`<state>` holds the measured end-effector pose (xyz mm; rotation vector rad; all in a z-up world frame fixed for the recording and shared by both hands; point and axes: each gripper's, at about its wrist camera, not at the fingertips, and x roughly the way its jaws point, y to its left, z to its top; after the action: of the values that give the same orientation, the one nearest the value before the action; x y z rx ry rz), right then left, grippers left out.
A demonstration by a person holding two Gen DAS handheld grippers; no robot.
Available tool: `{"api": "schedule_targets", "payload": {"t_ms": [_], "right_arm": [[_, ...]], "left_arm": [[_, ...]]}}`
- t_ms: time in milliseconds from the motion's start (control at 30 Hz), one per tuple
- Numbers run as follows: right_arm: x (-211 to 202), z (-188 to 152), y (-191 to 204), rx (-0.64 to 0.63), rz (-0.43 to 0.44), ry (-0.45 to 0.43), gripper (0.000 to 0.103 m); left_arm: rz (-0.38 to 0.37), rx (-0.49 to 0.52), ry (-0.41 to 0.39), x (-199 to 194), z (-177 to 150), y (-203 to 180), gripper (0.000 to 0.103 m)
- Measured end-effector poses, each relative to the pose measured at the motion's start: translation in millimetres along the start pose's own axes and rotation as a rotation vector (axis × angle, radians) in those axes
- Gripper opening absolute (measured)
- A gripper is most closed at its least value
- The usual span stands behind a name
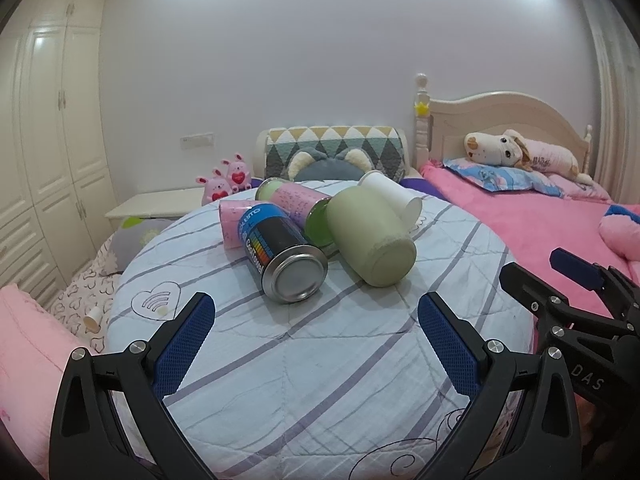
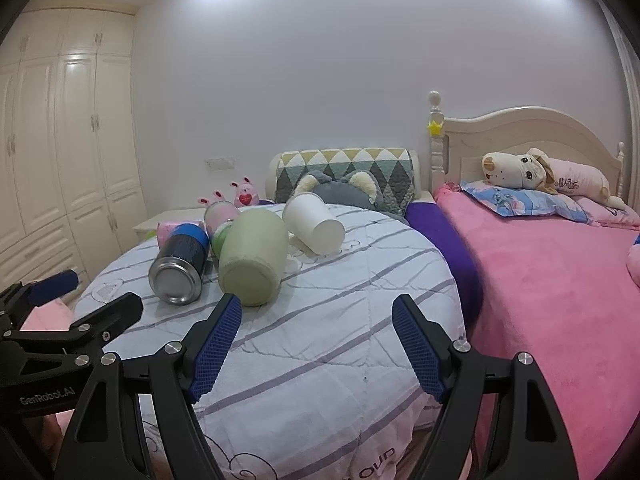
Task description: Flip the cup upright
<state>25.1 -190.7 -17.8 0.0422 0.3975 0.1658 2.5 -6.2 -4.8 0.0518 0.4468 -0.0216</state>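
With both held low at the table's near edge, the left hand-held gripper [image 1: 316,312] and right hand-held gripper [image 2: 317,314] have jaws spread wide, nothing between the blue pads. Round table [image 1: 320,360], striped light-blue cloth. All containers are on their sides in a cluster at the far half. White cup [image 2: 314,222] is tipped over at the back right, mouth facing near-right, just behind the pale green jar [image 2: 252,258]. Metal spray can [image 2: 180,266] is left of the jar, base toward the grippers. Pink-labelled green bottle [image 1: 298,206] is behind them. Pink bed [image 2: 560,280] sits right of the table.
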Motion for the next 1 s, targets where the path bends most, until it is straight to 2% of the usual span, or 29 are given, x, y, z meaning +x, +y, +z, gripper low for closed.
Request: {"api": "schedule_targets", "payload": {"t_ms": [1000], "right_arm": [[-2.0,2.0,4.8,-0.007,0.008,-0.012,0.079]], "left_arm": [[-0.002,-0.006,0.008,2.3,1.5,2.4,0.103]]}}
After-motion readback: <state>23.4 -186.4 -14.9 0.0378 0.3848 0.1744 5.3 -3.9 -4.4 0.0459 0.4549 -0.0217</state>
